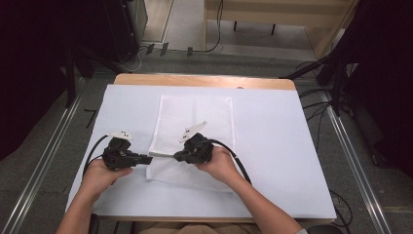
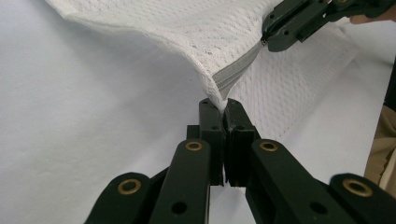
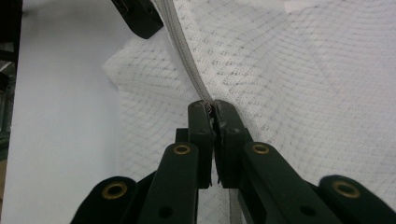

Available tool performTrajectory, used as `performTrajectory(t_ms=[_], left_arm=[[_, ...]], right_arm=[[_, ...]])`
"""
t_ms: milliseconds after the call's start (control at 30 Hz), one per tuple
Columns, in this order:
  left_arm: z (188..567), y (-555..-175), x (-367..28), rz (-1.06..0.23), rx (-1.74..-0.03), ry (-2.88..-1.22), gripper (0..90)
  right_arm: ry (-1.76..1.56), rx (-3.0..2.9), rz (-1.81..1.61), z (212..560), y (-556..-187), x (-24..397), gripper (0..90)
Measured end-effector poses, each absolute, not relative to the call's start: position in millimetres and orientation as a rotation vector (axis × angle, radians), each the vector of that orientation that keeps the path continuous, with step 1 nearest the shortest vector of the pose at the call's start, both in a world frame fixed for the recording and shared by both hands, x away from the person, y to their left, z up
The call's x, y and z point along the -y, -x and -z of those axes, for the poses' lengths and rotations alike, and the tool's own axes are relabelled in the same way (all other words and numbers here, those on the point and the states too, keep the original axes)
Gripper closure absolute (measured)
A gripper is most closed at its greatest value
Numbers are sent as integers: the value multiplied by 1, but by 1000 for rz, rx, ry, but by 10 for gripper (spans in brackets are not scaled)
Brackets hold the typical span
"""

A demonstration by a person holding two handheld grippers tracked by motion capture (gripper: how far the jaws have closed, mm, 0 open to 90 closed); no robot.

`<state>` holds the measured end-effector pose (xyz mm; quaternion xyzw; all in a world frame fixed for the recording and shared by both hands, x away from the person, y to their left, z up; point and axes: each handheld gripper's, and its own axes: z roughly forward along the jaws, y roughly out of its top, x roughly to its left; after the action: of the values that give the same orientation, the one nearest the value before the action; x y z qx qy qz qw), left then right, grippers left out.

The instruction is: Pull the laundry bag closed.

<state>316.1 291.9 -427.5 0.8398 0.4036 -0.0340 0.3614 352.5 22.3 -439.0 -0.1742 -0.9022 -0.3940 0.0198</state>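
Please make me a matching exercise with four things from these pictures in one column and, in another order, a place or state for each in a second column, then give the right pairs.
1. left gripper
2. right gripper
3. white mesh bag
4. wooden table

A. its bare edge shows at the far side
B. shut on the bag's corner
C. lies on the white sheet
D. shut at the grey zipper

Pairs: 1-B, 2-D, 3-C, 4-A

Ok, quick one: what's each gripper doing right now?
Left gripper: shut on the corner of the mesh bag.
Right gripper: shut on the bag's zipper.
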Motion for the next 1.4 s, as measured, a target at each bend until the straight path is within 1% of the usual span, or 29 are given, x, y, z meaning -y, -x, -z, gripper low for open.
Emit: performTrajectory(t_ms=[467,1400], left_arm=[[428,-316,-292,89,-1042,-2164,892],[428,-315,-293,95,-1044,-2176,892]], right_arm=[[605,2789,1189,442,-359,-3,883],[652,2780,1172,449,-356,15,882]])
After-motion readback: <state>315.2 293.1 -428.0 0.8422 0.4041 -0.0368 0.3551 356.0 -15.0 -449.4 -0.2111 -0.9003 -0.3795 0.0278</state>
